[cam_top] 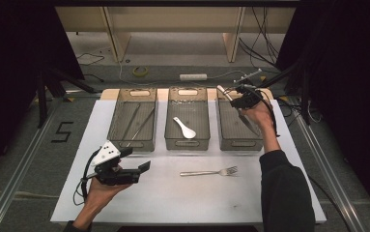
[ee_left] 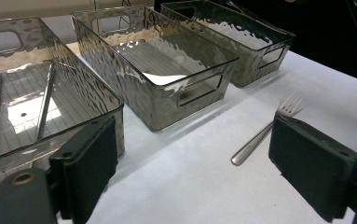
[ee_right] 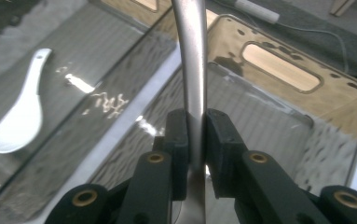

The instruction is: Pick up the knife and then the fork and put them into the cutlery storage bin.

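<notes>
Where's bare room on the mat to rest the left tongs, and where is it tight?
Free: the white mat in front of the fork, and between the fork and the left tongs. Tight: the strip between the fork and the middle bin, and the narrow gaps between bins.

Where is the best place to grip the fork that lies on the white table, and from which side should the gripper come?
Grip the fork at the middle of its straight, narrow handle, coming from above with the jaws across it. It lies flat and alone on the table, tines toward the person's right. The open left gripper is probably best placed to take it.
</notes>
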The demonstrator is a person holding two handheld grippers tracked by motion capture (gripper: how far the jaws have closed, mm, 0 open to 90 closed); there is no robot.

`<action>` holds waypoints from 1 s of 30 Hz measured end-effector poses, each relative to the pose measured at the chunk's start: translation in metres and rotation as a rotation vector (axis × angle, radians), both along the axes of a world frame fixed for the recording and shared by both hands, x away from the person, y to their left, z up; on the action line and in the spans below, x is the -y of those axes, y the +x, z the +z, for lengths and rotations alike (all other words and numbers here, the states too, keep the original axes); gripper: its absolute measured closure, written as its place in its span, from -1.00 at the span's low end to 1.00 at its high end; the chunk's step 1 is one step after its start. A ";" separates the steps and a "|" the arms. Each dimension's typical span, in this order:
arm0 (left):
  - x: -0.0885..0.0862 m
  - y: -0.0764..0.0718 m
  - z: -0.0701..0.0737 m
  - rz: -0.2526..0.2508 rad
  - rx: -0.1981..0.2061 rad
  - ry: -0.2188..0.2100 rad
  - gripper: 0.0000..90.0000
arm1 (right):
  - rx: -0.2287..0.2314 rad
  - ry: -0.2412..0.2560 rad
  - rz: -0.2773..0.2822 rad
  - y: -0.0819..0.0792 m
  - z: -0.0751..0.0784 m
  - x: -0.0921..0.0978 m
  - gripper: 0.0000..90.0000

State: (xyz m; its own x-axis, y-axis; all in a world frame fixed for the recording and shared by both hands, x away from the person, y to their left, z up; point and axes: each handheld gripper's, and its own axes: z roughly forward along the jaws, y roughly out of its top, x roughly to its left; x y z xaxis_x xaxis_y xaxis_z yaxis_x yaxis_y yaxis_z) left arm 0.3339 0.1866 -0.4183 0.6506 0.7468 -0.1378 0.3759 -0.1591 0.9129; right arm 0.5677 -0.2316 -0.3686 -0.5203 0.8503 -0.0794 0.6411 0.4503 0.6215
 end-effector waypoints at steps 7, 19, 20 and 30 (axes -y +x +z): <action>0.000 0.000 0.000 0.001 0.002 -0.001 -0.67 | 0.005 -0.003 -0.015 0.001 -0.008 0.001 0.78; 0.000 0.000 0.000 0.002 0.002 -0.001 -0.67 | -0.018 -0.012 -0.064 -0.001 -0.032 0.008 0.78; 0.000 0.000 0.000 0.002 0.002 -0.002 -0.67 | -0.023 -0.011 -0.069 -0.001 -0.034 0.008 0.78; 0.001 0.000 0.000 0.001 0.002 0.000 -0.67 | 0.000 0.032 -0.029 -0.007 -0.018 -0.004 0.25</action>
